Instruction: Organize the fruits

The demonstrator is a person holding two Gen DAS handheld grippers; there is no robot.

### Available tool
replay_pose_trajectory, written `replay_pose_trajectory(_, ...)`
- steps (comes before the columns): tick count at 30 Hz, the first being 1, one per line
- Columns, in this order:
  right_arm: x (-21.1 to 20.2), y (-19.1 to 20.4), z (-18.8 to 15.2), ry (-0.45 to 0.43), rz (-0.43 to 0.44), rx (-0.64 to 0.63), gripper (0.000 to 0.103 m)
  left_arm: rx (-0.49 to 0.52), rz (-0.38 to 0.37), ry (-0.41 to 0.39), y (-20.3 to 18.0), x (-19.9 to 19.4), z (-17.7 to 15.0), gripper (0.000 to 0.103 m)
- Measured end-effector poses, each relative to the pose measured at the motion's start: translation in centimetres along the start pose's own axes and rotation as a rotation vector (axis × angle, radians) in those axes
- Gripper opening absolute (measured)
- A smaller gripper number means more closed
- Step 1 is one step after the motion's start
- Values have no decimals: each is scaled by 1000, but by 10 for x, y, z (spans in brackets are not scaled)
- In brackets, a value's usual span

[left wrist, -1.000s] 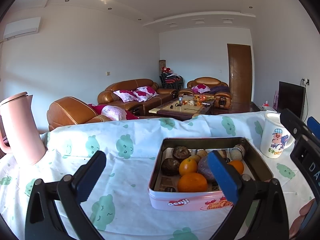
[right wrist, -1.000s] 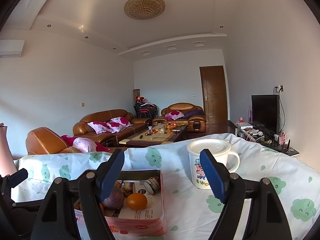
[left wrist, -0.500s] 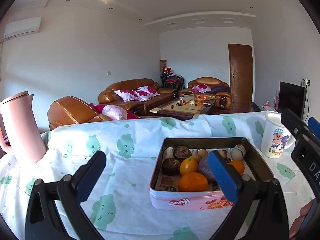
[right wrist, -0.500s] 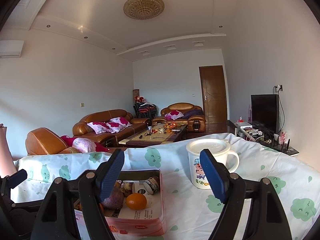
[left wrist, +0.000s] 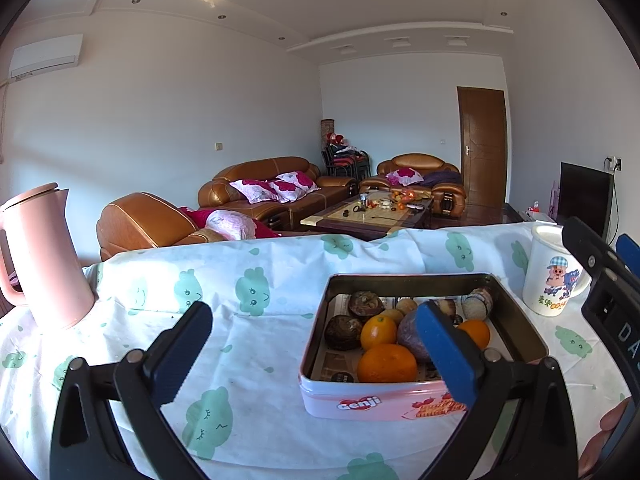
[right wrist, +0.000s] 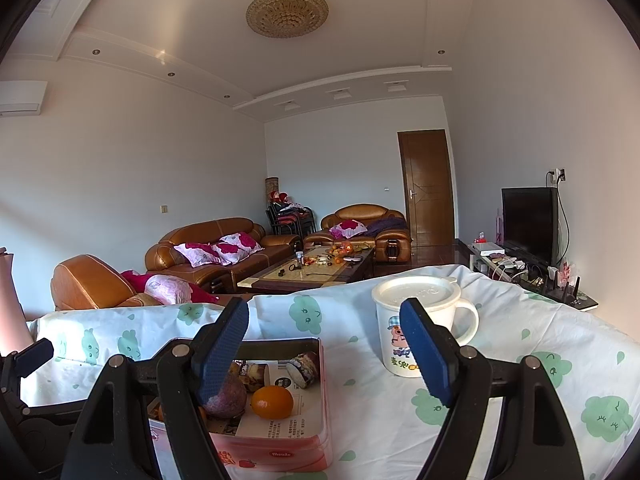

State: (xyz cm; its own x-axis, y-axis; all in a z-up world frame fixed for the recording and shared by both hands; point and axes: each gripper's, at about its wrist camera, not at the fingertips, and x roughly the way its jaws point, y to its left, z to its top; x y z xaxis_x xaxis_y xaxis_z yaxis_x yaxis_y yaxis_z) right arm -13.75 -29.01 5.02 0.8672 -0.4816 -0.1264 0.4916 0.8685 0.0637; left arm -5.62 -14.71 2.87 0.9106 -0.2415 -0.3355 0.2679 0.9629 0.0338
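- The left gripper (left wrist: 316, 344) hovers with jaws wide, nothing between them.
- The right gripper (right wrist: 326, 350) likewise gapes empty.
- The tin (left wrist: 320, 360) on the tablecloth (left wrist: 248, 344) holds oranges (left wrist: 387, 363) and darker fruits, perhaps passion fruit.
- A mug (right wrist: 416, 332) stands just right of the tin.

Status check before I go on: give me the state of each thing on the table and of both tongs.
Tin: open, no lid, holding fruit.
Big orange: lying in the tin, near its front wall.
Mug: upright, lid on.
Pink jug: upright, lid on.
Left tongs: open, empty.
Right tongs: open, empty.
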Motion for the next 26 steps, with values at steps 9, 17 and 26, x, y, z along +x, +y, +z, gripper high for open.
replay_pose_trajectory(9,0,0,0,1,0,0,79,19,-3,5,0,2,0,103)
replay_pose_trajectory(17,0,-1,-1,5,-4,0,79,24,-39,-5,-3,0,0,103)
replay_pose_trajectory(26,1,-1,-1,9,-6,-1,79,18,-57,-10,-3,-1,0,103)
